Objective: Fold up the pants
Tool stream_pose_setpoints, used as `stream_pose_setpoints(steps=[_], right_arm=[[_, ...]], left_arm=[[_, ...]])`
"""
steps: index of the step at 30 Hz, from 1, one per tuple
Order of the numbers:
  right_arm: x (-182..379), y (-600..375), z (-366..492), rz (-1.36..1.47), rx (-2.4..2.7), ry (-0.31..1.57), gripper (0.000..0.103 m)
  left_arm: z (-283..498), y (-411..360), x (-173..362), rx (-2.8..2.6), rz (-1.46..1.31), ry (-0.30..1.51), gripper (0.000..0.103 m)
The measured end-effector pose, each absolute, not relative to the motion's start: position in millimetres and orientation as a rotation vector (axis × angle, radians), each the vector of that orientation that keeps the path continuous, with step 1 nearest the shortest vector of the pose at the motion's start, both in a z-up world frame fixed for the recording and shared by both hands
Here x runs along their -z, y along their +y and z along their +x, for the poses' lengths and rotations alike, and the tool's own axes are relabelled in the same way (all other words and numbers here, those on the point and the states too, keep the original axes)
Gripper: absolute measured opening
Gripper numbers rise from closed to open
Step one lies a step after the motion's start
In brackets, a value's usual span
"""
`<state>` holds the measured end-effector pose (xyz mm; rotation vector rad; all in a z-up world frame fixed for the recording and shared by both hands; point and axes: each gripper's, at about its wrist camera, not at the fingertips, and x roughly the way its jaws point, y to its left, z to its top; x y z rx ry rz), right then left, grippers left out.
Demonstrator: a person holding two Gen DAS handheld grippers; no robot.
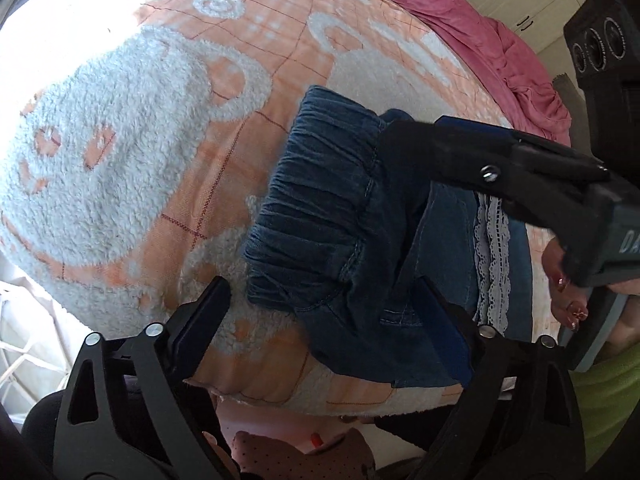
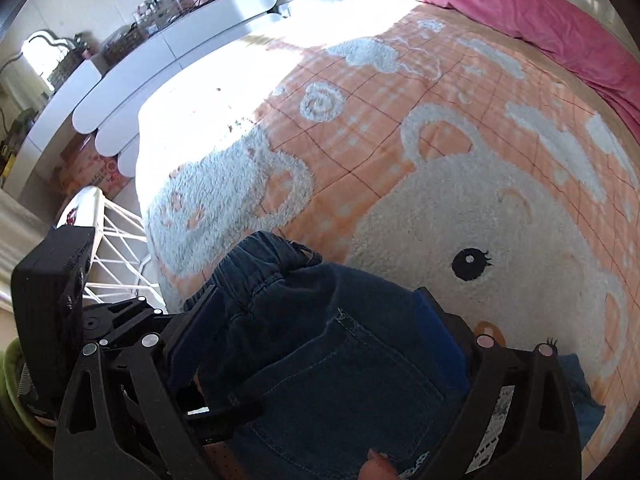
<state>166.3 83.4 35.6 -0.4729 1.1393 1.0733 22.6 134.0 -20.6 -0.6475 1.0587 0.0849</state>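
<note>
Two grippers are over the bed, and I see the jeans (image 1: 320, 216) in both views. The jeans are dark blue denim with a bunched stretchy waistband (image 1: 316, 184). They lie near the front edge of the bed, on a fluffy orange and white blanket (image 1: 120, 160) with bear faces on it.

My left gripper (image 1: 328, 320) has its jaws wide apart. The waistband end of the jeans sits between them, and the right-hand finger (image 1: 444, 328) lies on the denim. I cannot see the pads squeezing the cloth.

My right gripper (image 2: 316, 336) also has its jaws wide apart. The back pocket (image 2: 344, 380) of the jeans fills the gap between them. The cloth looks loose there, not pinched. In the left wrist view this gripper reaches in from the right, over the jeans, with a hand (image 1: 568, 280) holding it.

White lace trim (image 1: 494, 256) runs down one side of the jeans.

A pink cover (image 2: 520, 12) lies at the far side of the bed. A white shelf (image 2: 160, 52) along the wall has baskets (image 2: 120, 46) on it, but I cannot tell what is in them. A white wire rack (image 2: 120, 248) stands beside the bed.
</note>
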Motion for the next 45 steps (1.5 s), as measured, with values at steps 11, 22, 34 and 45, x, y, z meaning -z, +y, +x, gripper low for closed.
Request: stream_pose_setpoints(steps=[11,22,34,45], right_arm=[[-13.0,108.7,156.3,-0.518,-1.185,1.147,0.042],[-83.2,2.3,173.8,-0.187,-1.253,0.967,0.033],[-90.3,-117.9,187.4,-0.025,-1.153,0.859,0.033],[-66.8,-178.3,207.7,0.069,-0.99,0.885,0.048]], left_arm=[[19.8,131.0,20.1,-0.067,-0.659,1.036,0.062],[9.9,108.0,-2.8,0.057,-0.654,0.883,0.076],[26.2,25.9,-18.9,0.304,-0.554,0.768,0.062],[36.9,-27.8,-11.8,0.391,-0.395,0.786,0.063]])
